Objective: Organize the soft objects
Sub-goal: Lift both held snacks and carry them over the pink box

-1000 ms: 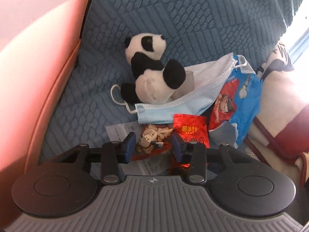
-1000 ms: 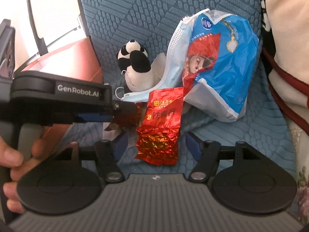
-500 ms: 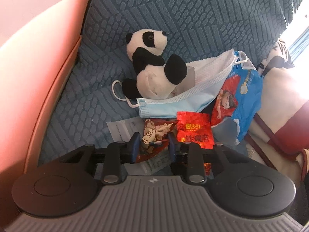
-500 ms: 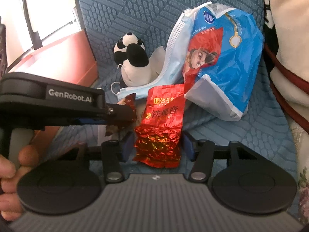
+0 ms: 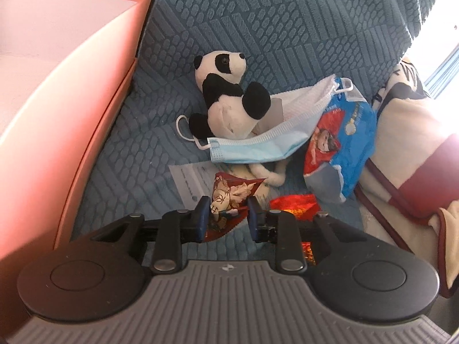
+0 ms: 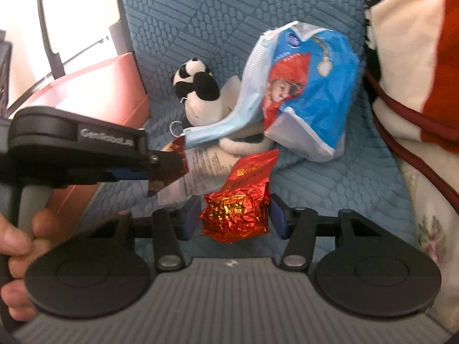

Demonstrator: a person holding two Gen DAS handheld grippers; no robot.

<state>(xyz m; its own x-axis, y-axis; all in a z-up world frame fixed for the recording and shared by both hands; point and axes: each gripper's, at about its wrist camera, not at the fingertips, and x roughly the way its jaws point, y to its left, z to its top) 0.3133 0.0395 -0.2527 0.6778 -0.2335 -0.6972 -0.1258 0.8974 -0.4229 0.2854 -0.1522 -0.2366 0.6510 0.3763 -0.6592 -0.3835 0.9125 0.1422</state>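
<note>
The stuffed panda [image 5: 229,97] sits against the teal sofa cover [image 5: 287,23], black limbs and white belly plain to see, its head toward 12 o'clock. A light-blue face mask [image 5: 258,146] drapes across its lap, one ear loop [image 5: 183,127] curling out at 9 o'clock. At the panda's 3 o'clock leans a blue snack bag [image 5: 347,143], and beyond that a cream blanket with dark red trim [image 5: 407,154] crowds the seat's edge. At 9 o'clock a pink box [image 5: 71,91] walls in the other side, leaving bare cover only between box and panda.

Nearer, a printed paper slip [image 5: 189,180] lies flat. The left hand-held gripper [image 5: 228,215] pinches a small reddish-brown wrapper [image 5: 229,203] between its blue pads. The right hand-held gripper [image 6: 233,215] squeezes a crinkled red foil packet [image 6: 238,206], lifted off the seat; from the left camera only a corner of it shows.

The panda's lower body is hidden under the mask, and the print on the slip is too small to read.
</note>
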